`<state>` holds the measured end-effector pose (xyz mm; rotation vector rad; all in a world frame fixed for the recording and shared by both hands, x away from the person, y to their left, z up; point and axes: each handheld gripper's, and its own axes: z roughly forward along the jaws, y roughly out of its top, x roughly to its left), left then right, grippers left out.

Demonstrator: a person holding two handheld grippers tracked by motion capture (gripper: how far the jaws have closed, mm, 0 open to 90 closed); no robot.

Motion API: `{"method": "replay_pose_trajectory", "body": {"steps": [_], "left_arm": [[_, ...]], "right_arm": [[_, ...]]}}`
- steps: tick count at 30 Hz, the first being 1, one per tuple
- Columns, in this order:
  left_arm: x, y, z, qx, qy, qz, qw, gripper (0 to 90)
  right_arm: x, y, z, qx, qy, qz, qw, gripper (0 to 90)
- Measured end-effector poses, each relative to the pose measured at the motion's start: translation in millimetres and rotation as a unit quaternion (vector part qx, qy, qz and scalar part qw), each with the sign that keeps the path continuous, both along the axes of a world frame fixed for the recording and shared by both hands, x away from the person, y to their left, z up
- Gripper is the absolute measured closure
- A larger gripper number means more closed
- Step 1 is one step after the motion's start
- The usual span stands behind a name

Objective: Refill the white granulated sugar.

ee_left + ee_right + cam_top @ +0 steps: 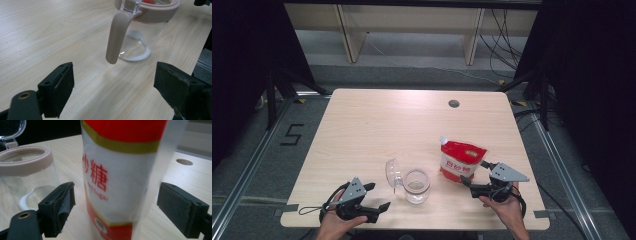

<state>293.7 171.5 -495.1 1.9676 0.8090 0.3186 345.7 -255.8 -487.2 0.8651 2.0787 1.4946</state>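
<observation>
A red and white sugar bag (pixel 460 160) stands upright right of the table's centre. In the right gripper view the sugar bag (pixel 120 170) stands between the jaws of my right gripper (pixel 115 210), and both pads are clear of it, so the gripper is open. From above, my right gripper (pixel 473 172) sits at the bag's near right side. A clear glass jar (pixel 417 186) with a beige rim has its clear lid (pixel 393 173) flipped open to the left. My left gripper (pixel 378 196) is open and holds nothing, just left of the jar (pixel 142 32), facing its beige handle (pixel 116 37).
The wooden table (pixel 377 125) has a round cable hole (pixel 454 103) near its far edge. A thin white layer lies in the jar's bottom (pixel 136 56). Black frames and cables stand on the floor beyond the table's sides.
</observation>
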Motion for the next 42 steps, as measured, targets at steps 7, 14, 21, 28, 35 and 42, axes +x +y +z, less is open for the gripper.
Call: {"method": "replay_pose_trajectory", "body": {"steps": [7,14,21,28,35,42], "left_arm": [[0.0,-0.1,-0.1,0.002,-0.002,-0.005,1.0,16.2],[-1.0,-1.0,-0.5,-0.002,0.005,-0.001,1.0,16.3],[-1.0,-0.8,-1.0,0.007,0.008,-0.001,0.9999,18.2],[0.3,0.9,-0.3,0.01,0.0,-0.006,0.9999,18.9],[-1.0,-1.6,-1.8,0.005,0.011,-0.002,0.9999,18.8],[-0.7,-2.2,-3.1,0.006,0.009,-0.005,0.9999,18.2]], "right_arm": [[14.0,11.4,-2.8,0.002,-0.012,0.025,0.9996,15.2],[19.2,17.8,-6.5,-0.007,-0.014,0.034,0.9993,22.2],[19.3,18.7,-6.9,-0.007,-0.016,0.015,0.9997,33.3],[2.9,33.4,-1.7,-0.011,0.011,-0.062,0.998,37.6],[-3.5,39.1,-2.2,-0.012,0.01,-0.092,0.9956,37.9],[8.4,31.6,-13.6,-0.029,-0.033,-0.017,0.9989,33.8]]}}
